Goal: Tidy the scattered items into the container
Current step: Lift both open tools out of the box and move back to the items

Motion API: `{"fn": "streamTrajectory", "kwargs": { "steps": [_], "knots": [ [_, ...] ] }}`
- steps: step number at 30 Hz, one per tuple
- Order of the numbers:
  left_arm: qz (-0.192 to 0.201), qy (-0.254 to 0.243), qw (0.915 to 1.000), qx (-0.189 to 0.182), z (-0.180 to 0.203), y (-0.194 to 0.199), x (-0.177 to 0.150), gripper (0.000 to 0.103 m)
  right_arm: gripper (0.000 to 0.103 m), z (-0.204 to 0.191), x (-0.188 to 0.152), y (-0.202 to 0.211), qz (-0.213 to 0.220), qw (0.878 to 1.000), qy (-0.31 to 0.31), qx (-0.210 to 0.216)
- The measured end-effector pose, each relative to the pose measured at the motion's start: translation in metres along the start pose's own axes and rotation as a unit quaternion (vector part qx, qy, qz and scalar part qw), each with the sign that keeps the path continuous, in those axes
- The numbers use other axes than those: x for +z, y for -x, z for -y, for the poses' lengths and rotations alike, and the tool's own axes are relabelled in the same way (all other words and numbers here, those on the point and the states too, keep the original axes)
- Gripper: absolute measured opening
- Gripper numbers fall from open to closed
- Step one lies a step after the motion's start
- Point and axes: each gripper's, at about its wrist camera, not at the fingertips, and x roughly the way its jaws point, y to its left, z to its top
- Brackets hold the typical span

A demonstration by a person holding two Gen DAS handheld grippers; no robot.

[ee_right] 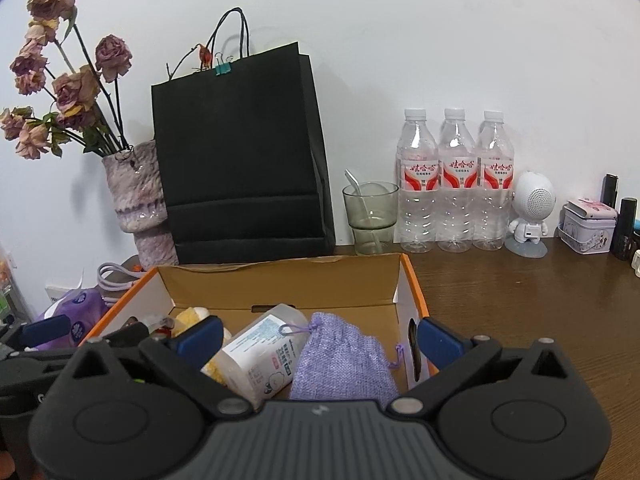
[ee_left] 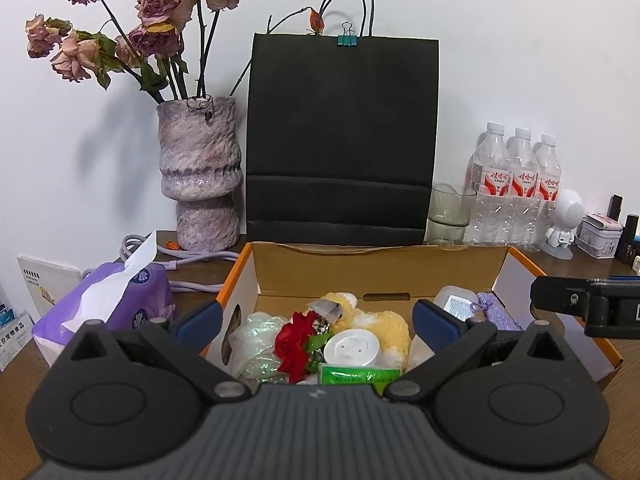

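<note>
An open cardboard box with orange edges [ee_left: 380,272] [ee_right: 280,284] stands on the brown table. In the left wrist view it holds a red flower [ee_left: 294,340], a white round disc [ee_left: 352,348], a yellow plush [ee_left: 390,324], a green packet [ee_left: 358,374], clear wrap [ee_left: 252,340], a white bottle [ee_left: 456,304] and a purple pouch [ee_left: 494,312]. In the right wrist view the bottle [ee_right: 260,348] and pouch [ee_right: 344,360] lie in the box's right part. My left gripper [ee_left: 318,322] is open and empty over the box. My right gripper [ee_right: 318,340] is open and empty over the pouch.
A black paper bag [ee_left: 340,140] and a vase of dried roses [ee_left: 200,176] stand behind the box. A purple tissue pack [ee_left: 116,300] is at left. A glass [ee_right: 370,216], three water bottles [ee_right: 456,180], a white figurine [ee_right: 530,212] and a tin [ee_right: 588,228] stand at right.
</note>
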Motion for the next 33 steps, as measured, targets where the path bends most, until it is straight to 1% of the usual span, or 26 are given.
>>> {"fn": "streamTrajectory", "kwargs": {
  "steps": [18,25,33],
  "knots": [
    [0.007,0.003,1.0,-0.003,0.001,0.008,0.0,0.103,0.103,-0.001,0.003,0.005,0.002,1.0,0.003,0.004],
    [0.01,0.015,0.9998,-0.004,-0.007,0.029,-0.003,0.103,0.103,-0.008,0.003,0.024,0.012,1.0,0.018,0.006],
    [0.012,0.013,0.9998,-0.009,-0.013,0.065,-0.012,0.103,0.103,-0.014,-0.011,0.058,0.013,0.999,0.031,0.002]
  ]
}}
